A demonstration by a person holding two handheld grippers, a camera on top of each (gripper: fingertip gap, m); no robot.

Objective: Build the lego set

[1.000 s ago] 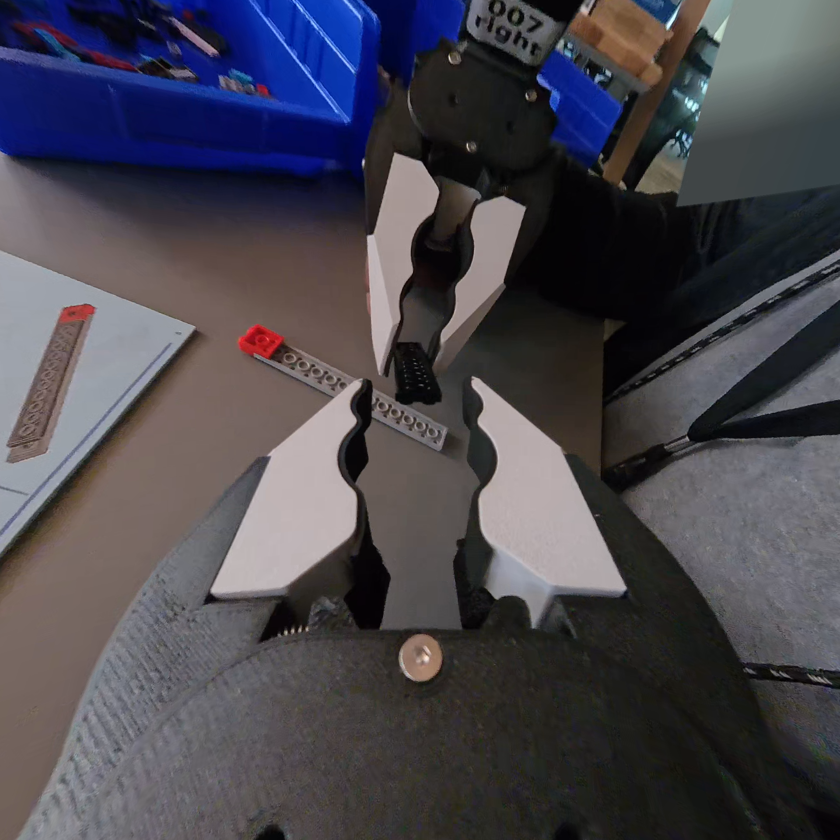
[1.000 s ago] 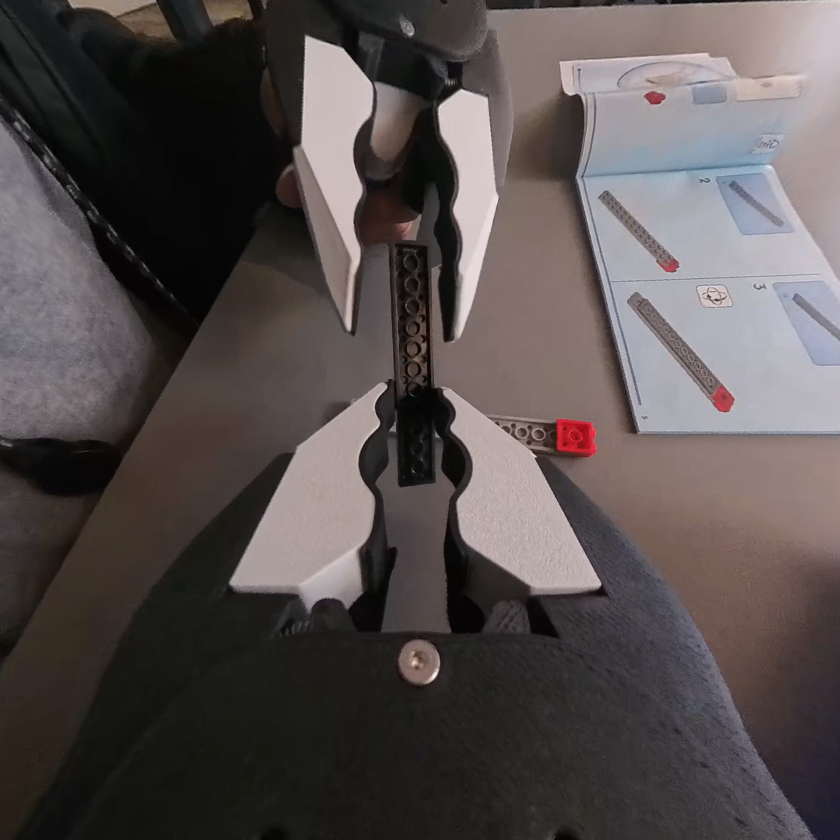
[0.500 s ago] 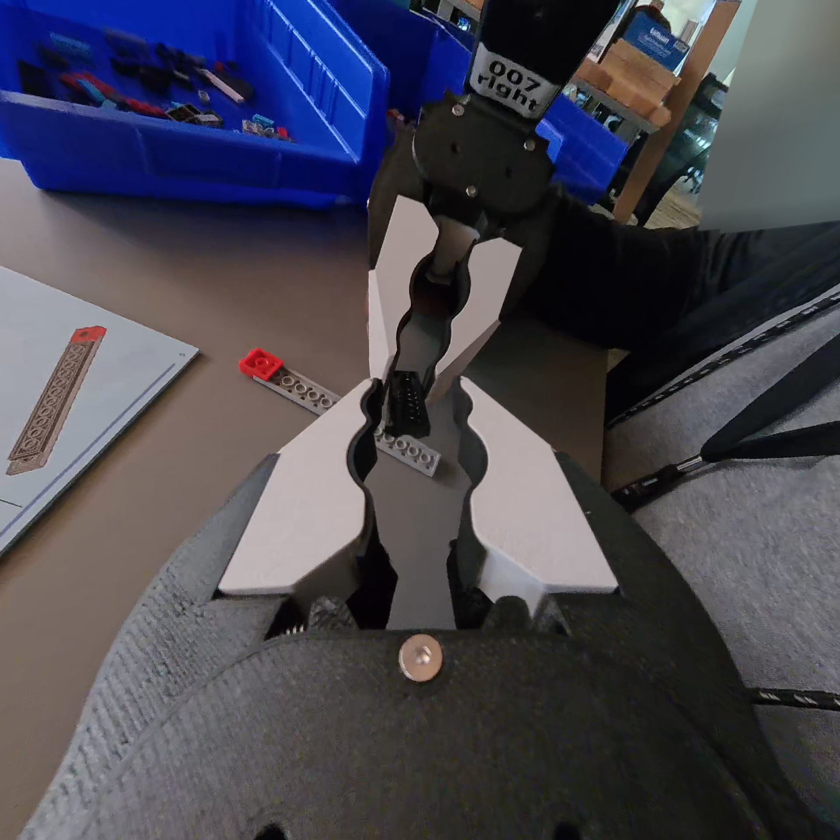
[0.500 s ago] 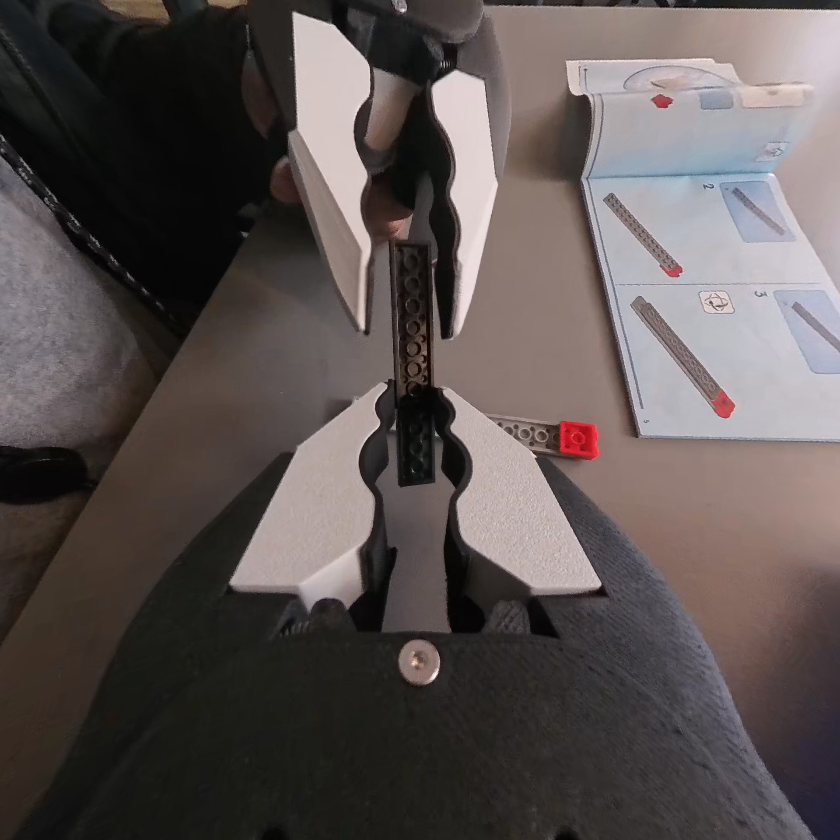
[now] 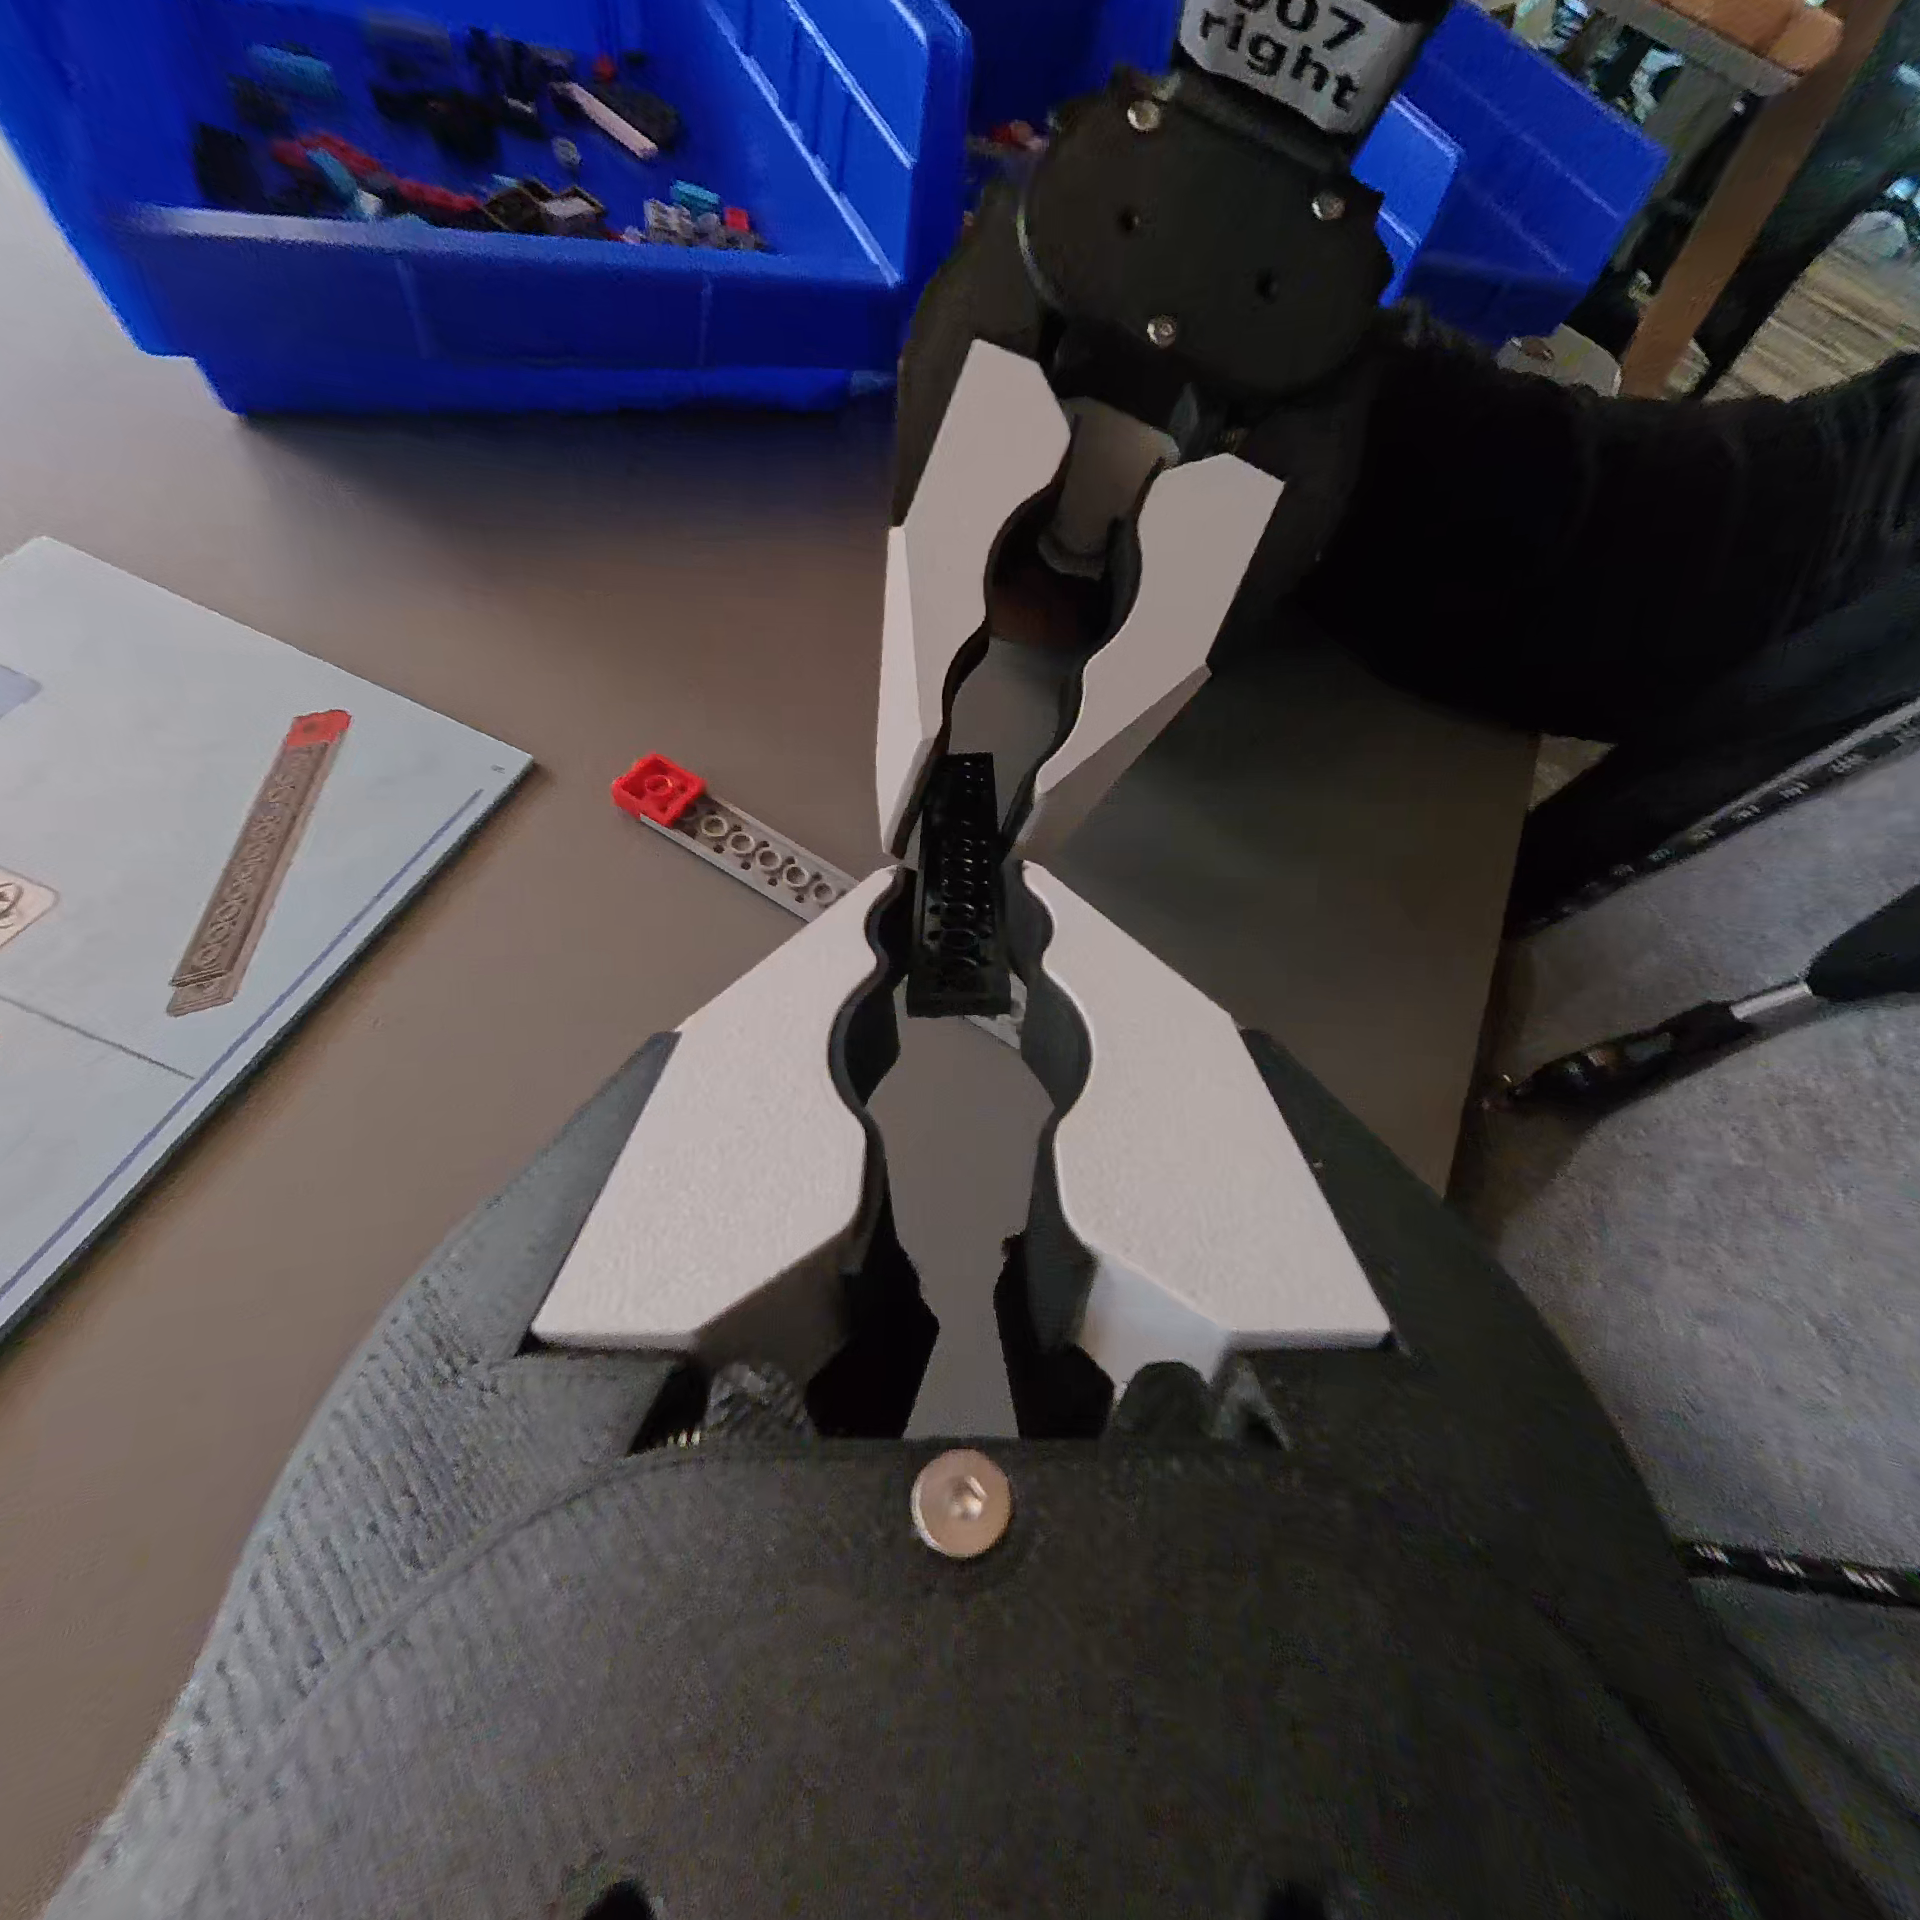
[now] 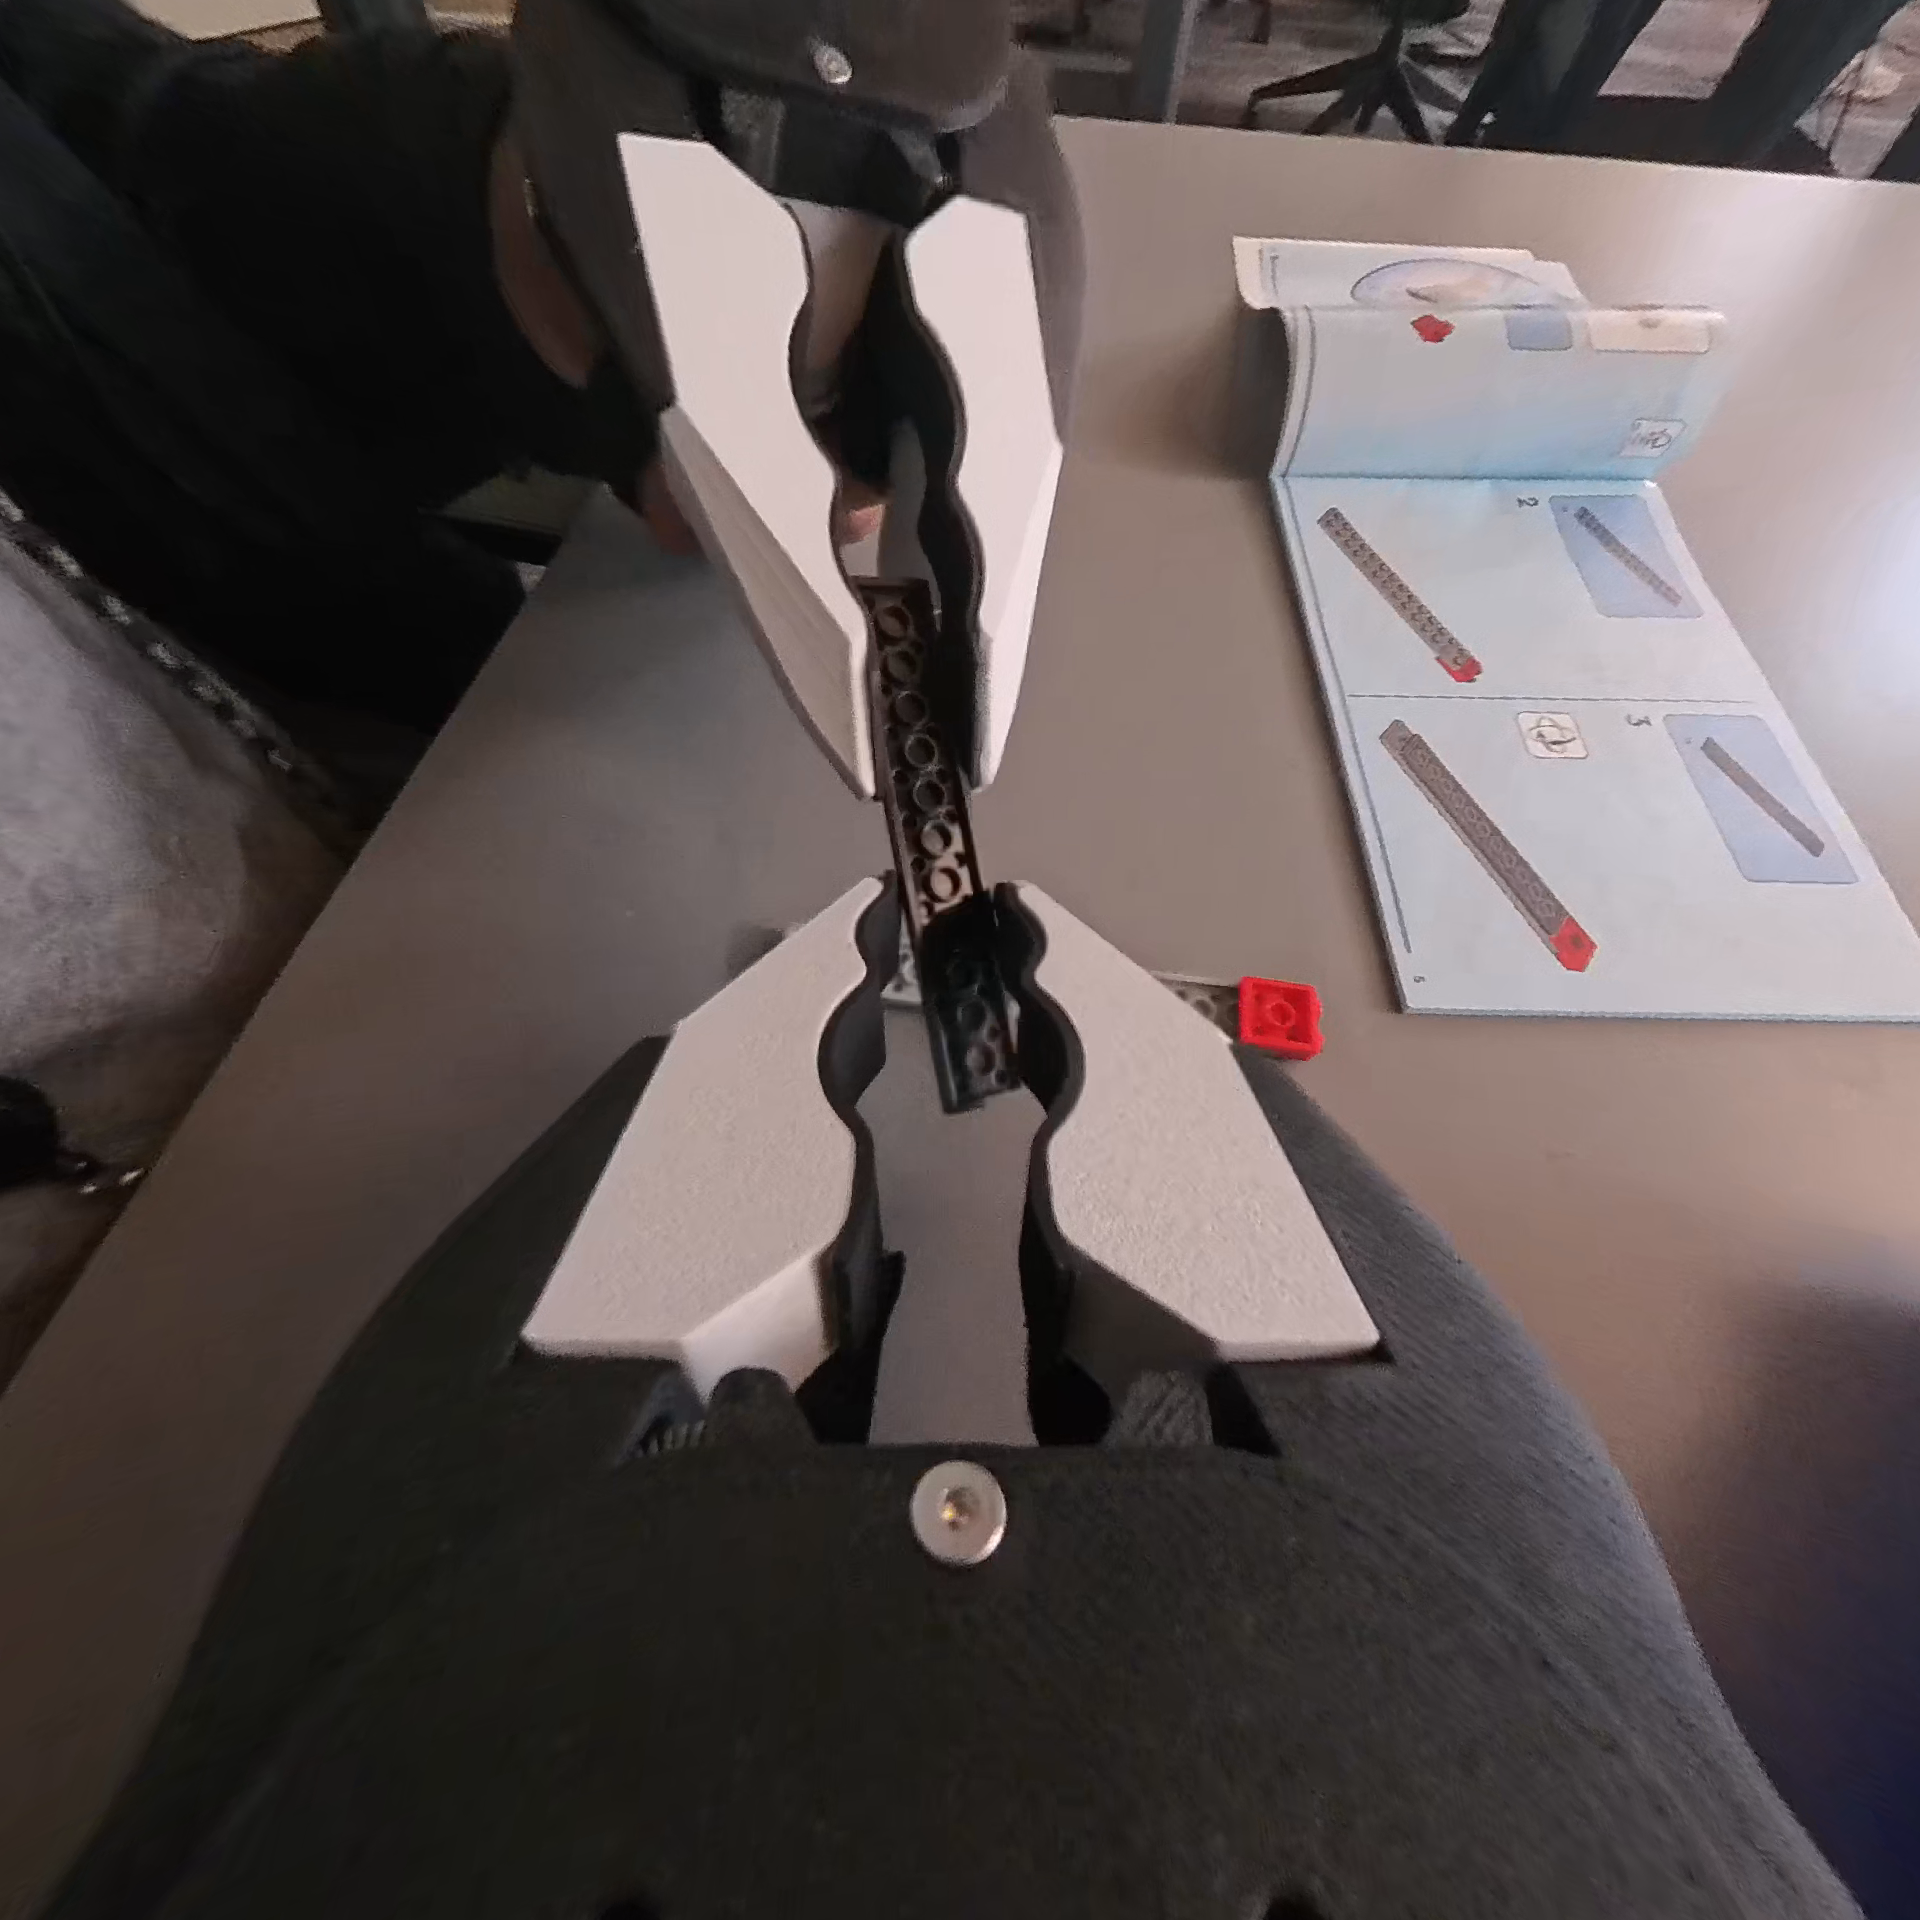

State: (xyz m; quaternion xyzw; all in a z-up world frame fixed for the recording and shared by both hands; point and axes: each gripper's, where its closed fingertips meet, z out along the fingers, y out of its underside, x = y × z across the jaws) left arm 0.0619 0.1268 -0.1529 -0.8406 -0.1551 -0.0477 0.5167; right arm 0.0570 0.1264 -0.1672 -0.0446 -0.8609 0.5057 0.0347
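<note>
Two tongs (image 5: 958, 904) (image 6: 940, 914), one black plate (image 6: 925, 790), clamped between

A matte grey-brown table (image 5: 436, 582) fills the workspace, its near edge running beside grey upholstered seating (image 5: 1714, 1195) crossed by a black strap (image 5: 1704, 1023). Blue plastic bins (image 5: 499, 301) line the table's far side. Beyond them stands a light wooden post (image 5: 1714, 218) under a wooden shelf edge. Across the room, black office chairs (image 6: 1371, 62) on wheeled bases sit on a patterned carpet (image 6: 1226, 73) behind the table's far edge. Soft, even daylight falls over the tabletop, leaving a pale glare along its right side (image 6: 1860, 582).
</note>
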